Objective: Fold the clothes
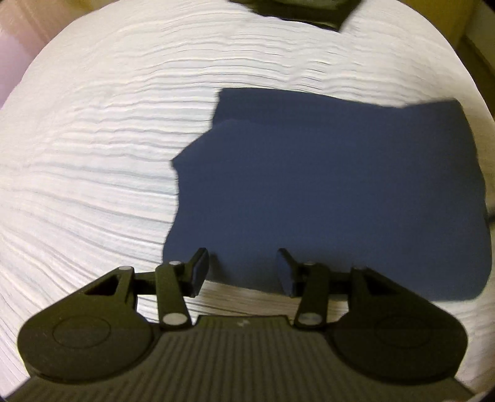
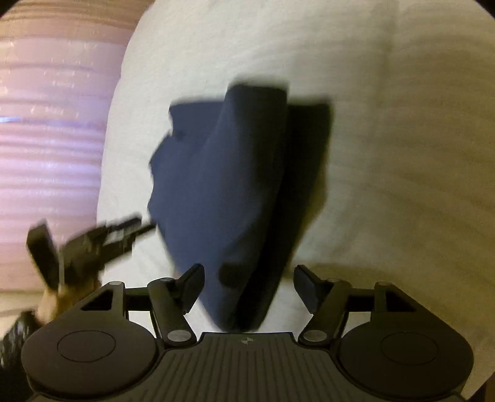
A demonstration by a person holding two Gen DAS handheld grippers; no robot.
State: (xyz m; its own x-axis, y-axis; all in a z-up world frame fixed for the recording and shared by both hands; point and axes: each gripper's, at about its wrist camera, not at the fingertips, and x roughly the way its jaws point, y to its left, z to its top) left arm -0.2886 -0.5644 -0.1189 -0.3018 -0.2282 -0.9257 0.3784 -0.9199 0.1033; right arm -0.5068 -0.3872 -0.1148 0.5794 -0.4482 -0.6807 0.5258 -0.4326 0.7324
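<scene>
**K:** Left claw sits nearest in its own view, fingers spread, nothing between them. Tips hover over the near edge of the navy garment.

**M:** Garment state?

**K:** Lying flat on the white textured surface, folded into a rough rectangle. Left edge is stepped and ragged, layers not aligned. Right edge runs into the fisheye rim, so that corner is hard to read.

**M:** Right side?

**K:** Right claw is spread wide too, pinching nothing. Navy garment fills the middle of that view, and its near end drops out of sight behind the claw body. Frame is motion-blurred. One fold looks raised as a ridge with a dark shadow on its right, but I can't tell how many layers there are.

**M:** Anything else in frame?

**K:** Left claw shows at lower left of the right view, heavily smeared, close to the garment's left edge. Can't tell contact from there. Dark object at the top of the left view, cut off by the frame, unidentifiable.
</scene>
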